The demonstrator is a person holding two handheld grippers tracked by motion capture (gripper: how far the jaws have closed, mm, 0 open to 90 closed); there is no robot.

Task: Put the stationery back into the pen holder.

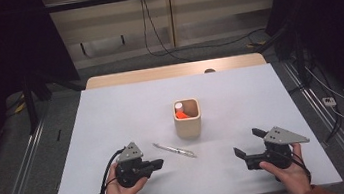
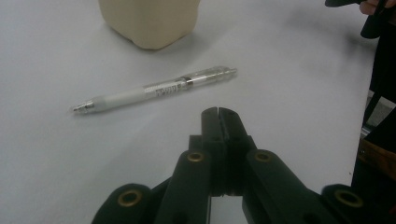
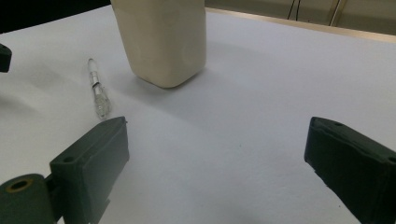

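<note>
A person sits at a white table (image 1: 112, 115), a two-jaw gripper in each hand. A clear pen (image 1: 174, 150) lies flat near the front middle, just in front of a cream holder (image 1: 187, 119) that stands upright at the centre.

The left gripper (image 1: 157, 163) is clenched on nothing: in the left gripper view its jaws meet with no gap, and the pen (image 2: 154, 89) lies on the table ahead of them, apart from them. The right gripper (image 1: 247, 141) is released, its jaws spread wide.

From above, the pen's long axis runs on a slant, from upper left to lower right. It lies to the right of the left gripper and a little farther up the table, close by. The right gripper is well apart from it, so the left hand is plainly the nearer. Its jaws would likely need to part before they could take the pen across its barrel.

In the right gripper view, the pen (image 3: 98, 93) is seen nearly end-on beside the holder (image 3: 161, 42). The holder's top is cut off in both gripper views. From above, something orange and white (image 1: 180, 112) stands inside it, too small to name.
</note>
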